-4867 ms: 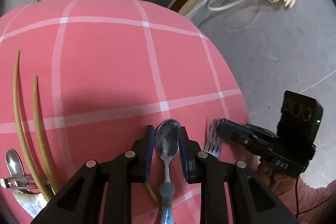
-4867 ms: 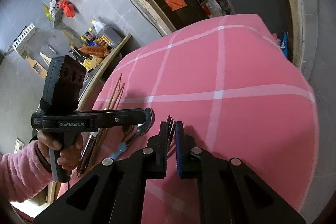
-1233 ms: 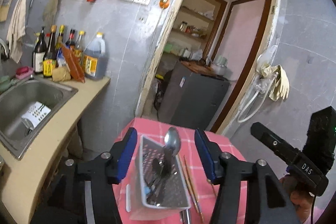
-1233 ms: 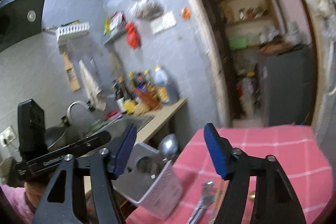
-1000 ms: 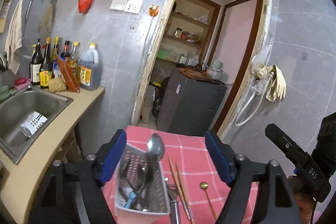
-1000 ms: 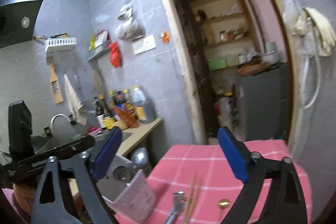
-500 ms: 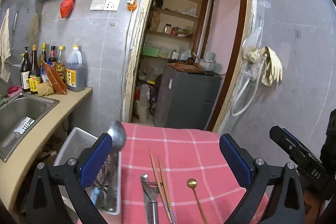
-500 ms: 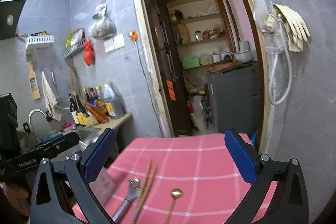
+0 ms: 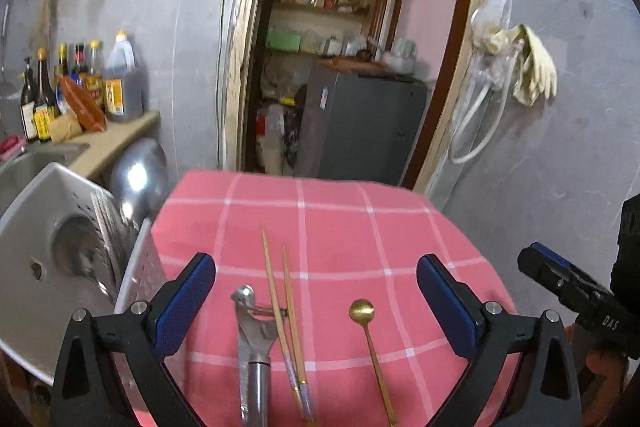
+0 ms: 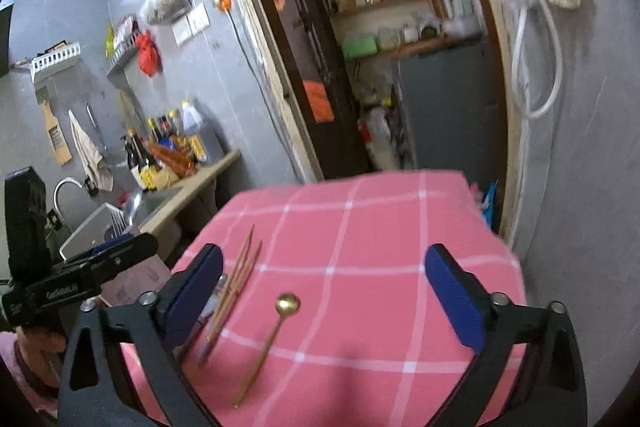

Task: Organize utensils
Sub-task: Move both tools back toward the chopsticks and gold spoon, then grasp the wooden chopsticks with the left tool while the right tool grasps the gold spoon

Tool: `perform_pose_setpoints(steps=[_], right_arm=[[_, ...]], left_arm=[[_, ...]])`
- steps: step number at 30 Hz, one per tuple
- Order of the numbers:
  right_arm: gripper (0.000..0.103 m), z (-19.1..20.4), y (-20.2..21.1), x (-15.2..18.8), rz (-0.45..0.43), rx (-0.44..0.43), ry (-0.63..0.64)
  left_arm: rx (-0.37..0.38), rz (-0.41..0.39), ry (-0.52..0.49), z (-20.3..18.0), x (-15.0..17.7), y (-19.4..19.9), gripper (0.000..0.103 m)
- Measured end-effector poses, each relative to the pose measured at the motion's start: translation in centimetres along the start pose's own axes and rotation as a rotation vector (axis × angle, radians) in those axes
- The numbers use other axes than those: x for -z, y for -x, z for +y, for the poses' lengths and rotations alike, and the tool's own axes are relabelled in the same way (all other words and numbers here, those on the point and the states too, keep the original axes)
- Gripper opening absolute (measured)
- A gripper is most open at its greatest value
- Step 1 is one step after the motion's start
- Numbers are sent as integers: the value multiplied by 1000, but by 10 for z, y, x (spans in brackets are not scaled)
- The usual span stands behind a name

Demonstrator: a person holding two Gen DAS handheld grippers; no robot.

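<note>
On the pink checked tablecloth (image 9: 400, 227) lie a metal peeler (image 9: 252, 339), a pair of wooden chopsticks (image 9: 280, 307) and a gold spoon (image 9: 362, 311). My left gripper (image 9: 316, 303) hangs above them, wide open and holding nothing. At the left edge stands a white perforated utensil basket (image 9: 48, 227), with a steel spoon bowl (image 9: 138, 175) sticking up from it. My right gripper (image 10: 326, 297) is open with its jaws closing and nothing between the pads. The gold spoon (image 10: 288, 305) and chopsticks (image 10: 236, 283) lie on the cloth ahead of it. Each gripper shows in the other's view: the right gripper (image 9: 576, 299) and the left gripper (image 10: 80, 279).
A counter with a sink and several sauce bottles (image 9: 80, 87) runs along the left wall. Behind the table is a doorway with a grey fridge (image 9: 360, 131). Rubber gloves (image 9: 532, 67) and a hose hang on the right wall. The table's right edge drops to the floor.
Both grippers swung right and down from over the basket to the table. The spoon and fork they held earlier are gone from their jaws. Both pairs of jaws spread wide.
</note>
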State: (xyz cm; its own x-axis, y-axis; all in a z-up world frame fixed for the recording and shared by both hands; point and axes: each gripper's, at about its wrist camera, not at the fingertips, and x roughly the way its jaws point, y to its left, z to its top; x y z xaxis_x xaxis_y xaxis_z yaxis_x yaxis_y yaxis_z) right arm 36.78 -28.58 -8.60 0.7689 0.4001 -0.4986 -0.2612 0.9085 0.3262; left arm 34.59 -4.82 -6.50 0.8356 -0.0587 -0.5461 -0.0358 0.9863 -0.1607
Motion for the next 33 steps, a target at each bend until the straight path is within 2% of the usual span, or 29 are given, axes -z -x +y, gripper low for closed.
perform_pose_setpoints(steps=[1, 2, 4, 9, 12, 16, 21, 24, 33], right_arm=[[81, -3, -8, 4, 25, -12, -7], [79, -5, -15, 7, 48, -26, -13], [70, -7, -28, 16, 80, -46, -15], [55, -10, -60, 32, 165, -102, -35], [42, -10, -77, 42, 212, -123, -38], [31, -8, -96, 52, 271, -154, -37], [24, 2, -114, 58, 331, -198, -15], [24, 11, -128, 57, 376, -221, 12], [24, 24, -155, 57, 470, -252, 49]], left_arm=[[-16, -2, -34, -4, 1, -5, 100], [-25, 4, -55, -7, 1, -10, 100], [-14, 26, -70, -11, 1, -18, 92], [-19, 78, -74, -15, 5, -45, 88], [-22, 124, -71, -13, 10, -65, 81], [-33, 185, -49, -4, 16, -92, 74], [-57, 269, -20, 10, 23, -118, 64], [-60, 314, -5, 15, 24, -131, 57], [-36, 378, 35, 26, 22, -150, 43]])
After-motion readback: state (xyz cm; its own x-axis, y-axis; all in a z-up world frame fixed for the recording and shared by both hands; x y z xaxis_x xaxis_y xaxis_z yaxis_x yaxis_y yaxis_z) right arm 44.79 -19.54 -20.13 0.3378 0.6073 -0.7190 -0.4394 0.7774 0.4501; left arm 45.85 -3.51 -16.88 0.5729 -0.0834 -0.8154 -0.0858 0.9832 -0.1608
